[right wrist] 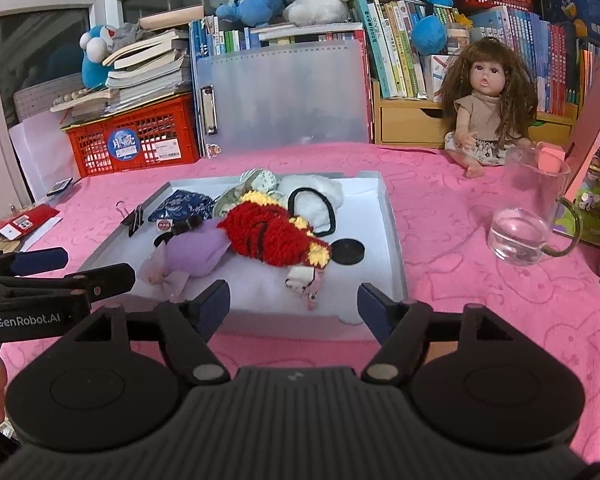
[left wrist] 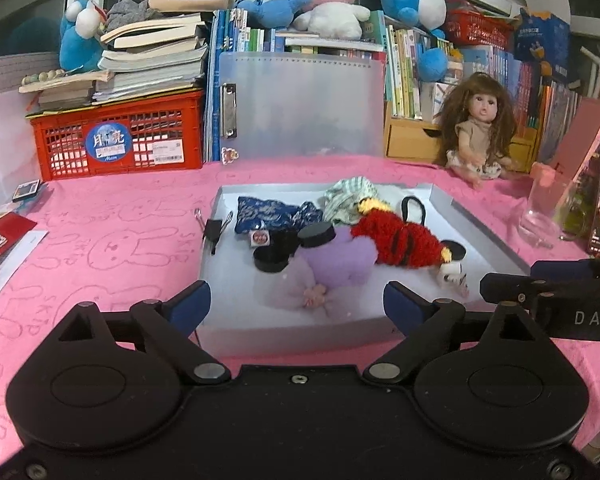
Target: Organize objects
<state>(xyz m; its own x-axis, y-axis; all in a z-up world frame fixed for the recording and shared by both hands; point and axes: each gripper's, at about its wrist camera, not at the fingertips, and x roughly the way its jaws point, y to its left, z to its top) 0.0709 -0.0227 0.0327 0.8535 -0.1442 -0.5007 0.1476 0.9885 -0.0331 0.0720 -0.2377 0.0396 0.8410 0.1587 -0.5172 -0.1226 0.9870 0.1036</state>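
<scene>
On the bench with the pink bunny cloth (left wrist: 112,216) sits a flat white cardboard tray (left wrist: 480,232), near the middle and closer to the front edge. Inside it lie many small things in a heap: a fuzzy red and yellow knitted toy (right wrist: 274,236), a soft purple pouch (right wrist: 196,254), a dark blue patterned cloth bag (left wrist: 266,214), a green and white striped cloth (left wrist: 350,196), a black hair band loop (right wrist: 314,210) and a round black lid (right wrist: 348,251). A black binder clip (right wrist: 134,220) sits on the tray's left rim. The left gripper (left wrist: 298,300) and the right gripper (right wrist: 294,300) both hang in front of the tray's front edge, each with its 2 fingers spread wide and holding nothing. A clear glass jug (right wrist: 534,216) stands well apart, toward the right edge of the bench, and a long-haired doll (right wrist: 488,120) sits at the back. This could be the things all gathered in the tray with the job nearly done, or the things waiting to be taken out and sorted; I cannot tell which. Any pick here would need care, since the things touch and lie over each other.
</scene>
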